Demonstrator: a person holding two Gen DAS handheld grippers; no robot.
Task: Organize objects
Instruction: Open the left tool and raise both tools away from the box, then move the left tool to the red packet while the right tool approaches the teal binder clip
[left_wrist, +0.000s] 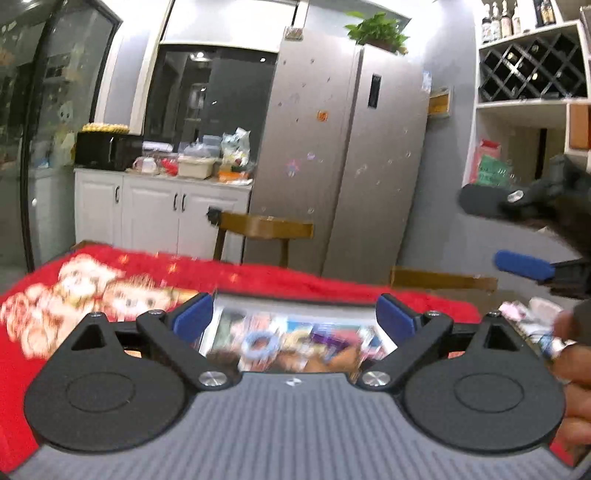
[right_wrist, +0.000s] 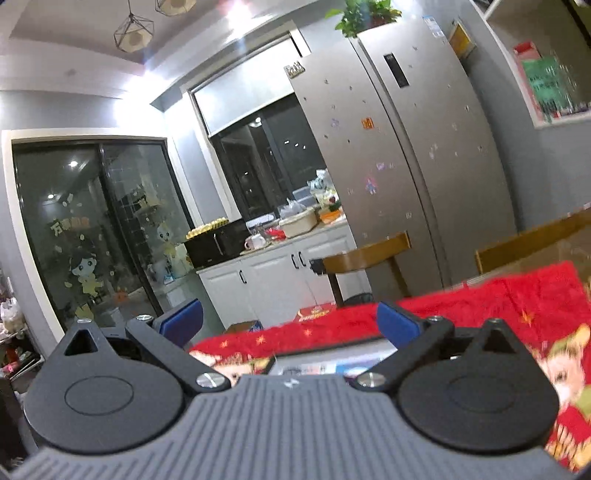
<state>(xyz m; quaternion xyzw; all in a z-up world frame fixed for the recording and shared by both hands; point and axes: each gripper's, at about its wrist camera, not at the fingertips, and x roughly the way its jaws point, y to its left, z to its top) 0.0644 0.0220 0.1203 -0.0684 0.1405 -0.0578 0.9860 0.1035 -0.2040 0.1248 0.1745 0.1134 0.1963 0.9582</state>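
Now the clear box of colourful items (left_wrist: 295, 339) sits on the red cartoon cloth (left_wrist: 92, 291), near the table's far edge, blurred. Your left gripper (left_wrist: 294, 317) hangs above it, jaws spread wide and empty. Your right gripper (right_wrist: 290, 319) is likewise spread, gripping nothing, facing the fridge (right_wrist: 406, 147).

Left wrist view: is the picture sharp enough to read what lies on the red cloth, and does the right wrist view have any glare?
Left wrist view: motion blur smears the colourful box on the red cloth, so its contents are unreadable; the fridge is fairly sharp though bowed by the fisheye. Right wrist view: ceiling light blows out white, and the cloth's edge is blurred.
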